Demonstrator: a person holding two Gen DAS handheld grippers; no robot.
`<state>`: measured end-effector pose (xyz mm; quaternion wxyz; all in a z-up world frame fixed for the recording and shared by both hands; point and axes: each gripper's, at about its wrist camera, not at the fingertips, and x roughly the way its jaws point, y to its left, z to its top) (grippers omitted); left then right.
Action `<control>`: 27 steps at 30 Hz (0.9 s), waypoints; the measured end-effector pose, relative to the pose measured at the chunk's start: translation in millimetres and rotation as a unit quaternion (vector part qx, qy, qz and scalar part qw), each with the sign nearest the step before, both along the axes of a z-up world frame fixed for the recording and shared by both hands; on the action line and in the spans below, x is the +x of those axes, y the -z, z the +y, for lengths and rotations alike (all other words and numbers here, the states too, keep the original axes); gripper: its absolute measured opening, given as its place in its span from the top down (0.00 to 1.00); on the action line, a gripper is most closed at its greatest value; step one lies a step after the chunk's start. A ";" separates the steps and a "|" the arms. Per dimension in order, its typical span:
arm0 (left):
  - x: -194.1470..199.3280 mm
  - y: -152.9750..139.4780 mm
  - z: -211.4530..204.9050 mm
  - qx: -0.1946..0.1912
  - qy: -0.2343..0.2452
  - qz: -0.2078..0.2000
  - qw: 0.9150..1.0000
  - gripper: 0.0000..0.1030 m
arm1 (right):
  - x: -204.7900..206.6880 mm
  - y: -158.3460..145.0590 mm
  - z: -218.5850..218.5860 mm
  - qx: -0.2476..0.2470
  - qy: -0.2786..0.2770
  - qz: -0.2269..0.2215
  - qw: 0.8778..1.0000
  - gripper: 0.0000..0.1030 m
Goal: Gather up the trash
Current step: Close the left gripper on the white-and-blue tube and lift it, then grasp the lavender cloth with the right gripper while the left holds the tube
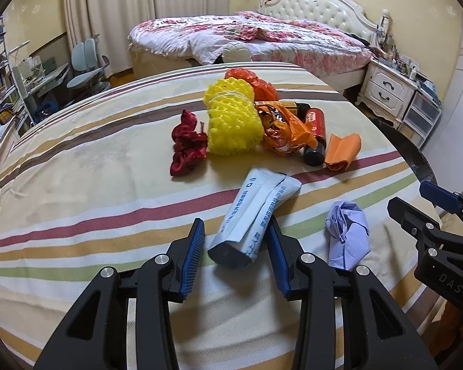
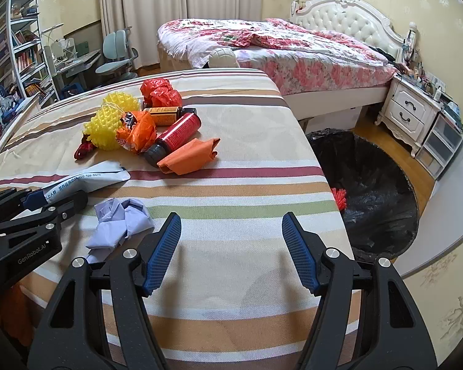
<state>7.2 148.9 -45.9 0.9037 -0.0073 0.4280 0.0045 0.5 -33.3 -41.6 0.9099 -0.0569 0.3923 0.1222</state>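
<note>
A white pouch with blue print [image 1: 256,215] lies on the striped tablecloth [image 1: 92,185] between the fingers of my left gripper [image 1: 236,222]. The left pad stands clear of it, and the right pad is close against its side. A crumpled lilac paper [image 1: 348,234] sits just to its right. My right gripper [image 2: 231,215] hovers open over bare cloth near the table's right edge, nothing between its fingers. Further back is a pile: yellow foam net [image 1: 231,123], red wrapper [image 1: 186,145], orange wrapper [image 1: 284,129], red bottle [image 1: 316,129], folded orange paper [image 1: 342,151].
A bin lined with a black bag [image 2: 376,191] stands on the floor right of the table, with a red item [image 2: 339,199] inside. Beyond the table are a bed [image 2: 277,49], a white nightstand [image 2: 407,111] and a desk chair [image 2: 117,52].
</note>
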 end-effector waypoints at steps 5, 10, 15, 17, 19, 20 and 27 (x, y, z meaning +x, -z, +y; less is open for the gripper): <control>-0.8 1.0 -4.1 0.010 0.010 -0.003 1.000 0.75 | 0.0 0.5 -0.1 0.000 0.000 0.001 1.000 0.36; -7.6 -0.3 -2.9 0.008 0.011 -0.007 1.000 0.84 | -0.8 0.6 0.6 0.000 -0.002 -0.001 1.000 0.36; -22.1 -1.9 3.6 0.003 0.002 -0.014 1.000 0.85 | -3.9 -0.6 6.9 0.000 -0.011 -0.002 1.000 0.36; -27.6 -2.8 6.9 0.004 -0.002 -0.017 1.000 0.85 | -5.3 -1.7 10.6 0.000 -0.016 -0.003 1.000 0.36; -34.2 -2.9 12.0 0.008 -0.010 -0.020 1.000 0.85 | -7.4 -3.1 15.4 0.000 -0.021 -0.004 1.000 0.36; -36.4 -3.5 14.7 0.009 -0.016 -0.021 1.000 0.85 | -8.6 -4.0 17.2 0.000 -0.024 -0.005 1.000 0.36; -49.4 -9.3 37.1 0.019 -0.054 -0.035 0.998 0.85 | -17.9 -7.3 44.0 0.000 -0.059 -0.001 0.998 0.36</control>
